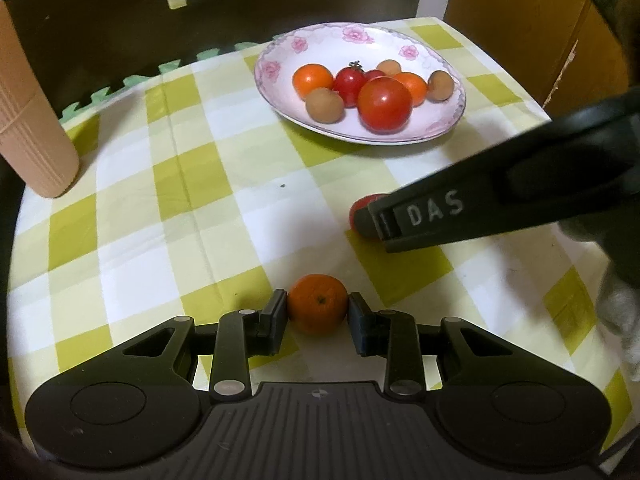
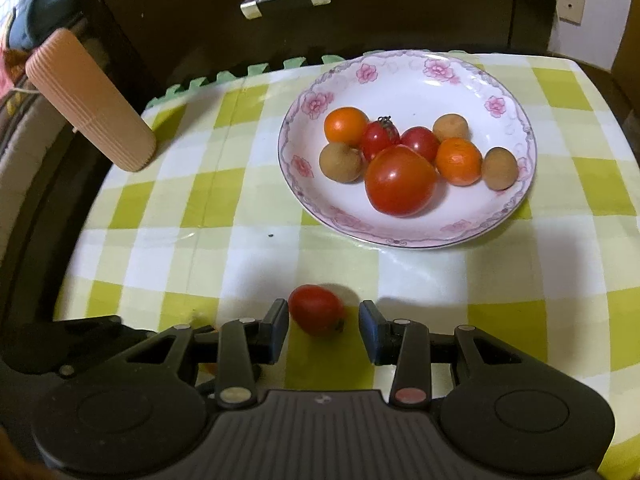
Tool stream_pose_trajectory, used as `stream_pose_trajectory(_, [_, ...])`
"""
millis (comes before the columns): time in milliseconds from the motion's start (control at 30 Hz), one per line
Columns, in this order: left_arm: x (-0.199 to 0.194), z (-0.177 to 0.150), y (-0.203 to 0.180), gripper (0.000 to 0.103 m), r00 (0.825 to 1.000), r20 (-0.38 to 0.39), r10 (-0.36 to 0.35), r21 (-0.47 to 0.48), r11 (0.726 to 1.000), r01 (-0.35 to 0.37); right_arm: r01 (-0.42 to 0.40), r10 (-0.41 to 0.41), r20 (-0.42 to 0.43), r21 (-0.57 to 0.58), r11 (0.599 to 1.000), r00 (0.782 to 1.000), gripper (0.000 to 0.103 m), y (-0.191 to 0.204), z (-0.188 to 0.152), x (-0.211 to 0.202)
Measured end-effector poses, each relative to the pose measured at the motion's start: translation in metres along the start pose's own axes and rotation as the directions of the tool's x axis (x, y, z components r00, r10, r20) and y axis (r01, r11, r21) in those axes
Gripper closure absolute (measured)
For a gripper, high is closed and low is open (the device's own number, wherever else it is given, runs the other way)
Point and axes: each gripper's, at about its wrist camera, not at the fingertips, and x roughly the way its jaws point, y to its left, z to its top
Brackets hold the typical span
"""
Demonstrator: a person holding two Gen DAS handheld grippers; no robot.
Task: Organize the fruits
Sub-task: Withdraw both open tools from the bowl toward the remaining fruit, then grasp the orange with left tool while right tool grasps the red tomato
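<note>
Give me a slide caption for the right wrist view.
Right claw open around a small tomato, fruit plate beyond.

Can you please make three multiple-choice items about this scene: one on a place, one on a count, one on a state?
1. Where is the mandarin that is off the plate?
A. Between the left tool's fingers
B. Beside the beige ribbed cylinder
C. On the drawer handle

2. How many fruits lie on the plate?
A. Four
B. Seven
C. Ten

3. How is the right tool around the small tomato?
A. Shut tight on it
B. Open, with a gap on one side
C. Away from it

Answers: 1 A, it sits between the left tool pads. 2 B, seven are countable. 3 B, one pad stands clear.
</note>
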Motion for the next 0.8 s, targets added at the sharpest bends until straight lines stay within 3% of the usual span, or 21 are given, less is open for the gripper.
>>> stream_pose_trajectory(400, [0.002,0.000,-0.003,0.060,1.000,0.014,0.015,0.024,1.000,-0.015,0.033,-0.034,-0.003,-0.073,0.997,0.999,0.071,0.004,-0.001,0.008])
stream_pose_trajectory(800, [-0.008,-0.005,-0.011,0.063,1.000,0.017,0.014,0.034,0.999,-0.015,0.082,-0.080,0.030,-0.050,0.995,0.996,0.071,-0.013,-0.026,-0.027])
